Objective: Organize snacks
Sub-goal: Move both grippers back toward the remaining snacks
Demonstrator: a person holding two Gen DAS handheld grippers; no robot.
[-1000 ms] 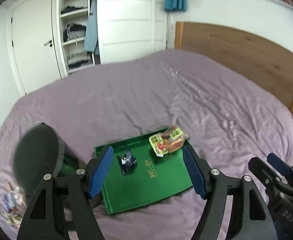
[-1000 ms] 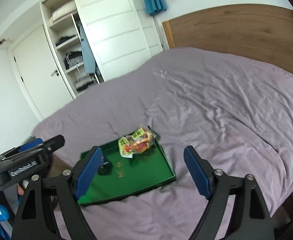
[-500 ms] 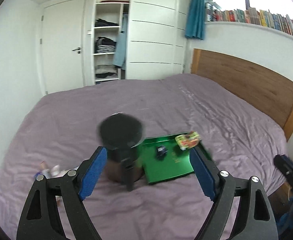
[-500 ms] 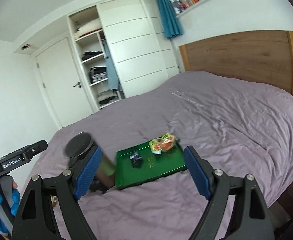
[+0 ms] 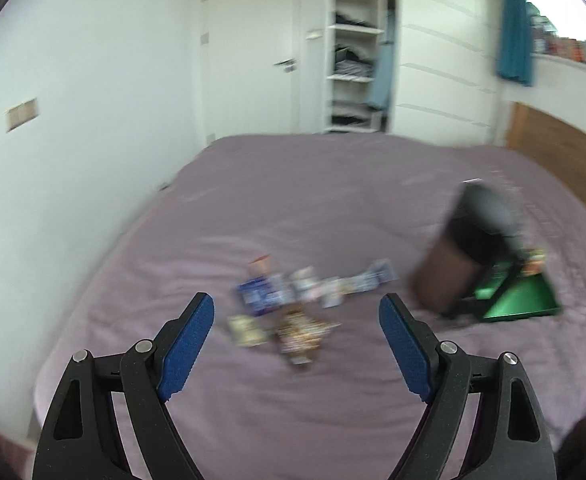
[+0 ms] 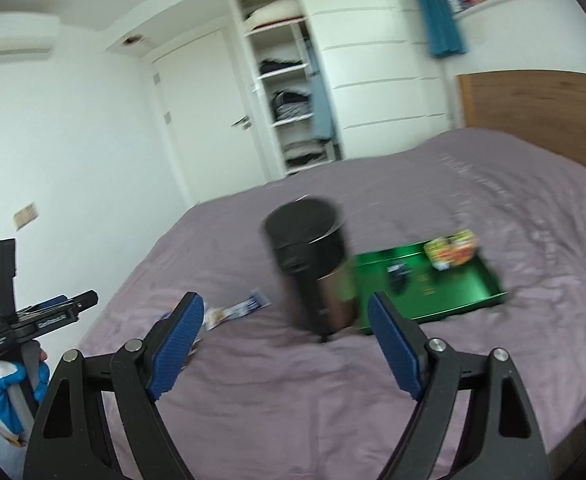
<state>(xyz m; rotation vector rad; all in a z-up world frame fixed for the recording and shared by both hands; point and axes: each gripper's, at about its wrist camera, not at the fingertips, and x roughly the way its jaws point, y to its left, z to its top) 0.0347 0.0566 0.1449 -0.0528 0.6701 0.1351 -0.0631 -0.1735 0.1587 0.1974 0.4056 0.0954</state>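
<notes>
Swung leftward, the left tool [image 5: 297,344] now faces scattered snack packets [image 5: 293,300]; both tools' jaws gape, empty.

No lettering is legible — the snack packets [image 5: 289,308] and the green tray [image 6: 433,300] are blurred.

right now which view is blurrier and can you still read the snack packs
Left wrist view: heavy motion blur, the loose snack packs are smeared and unreadable, though the left claw is sharp. Right wrist view: milder blur on the black canister and green tray.
</notes>
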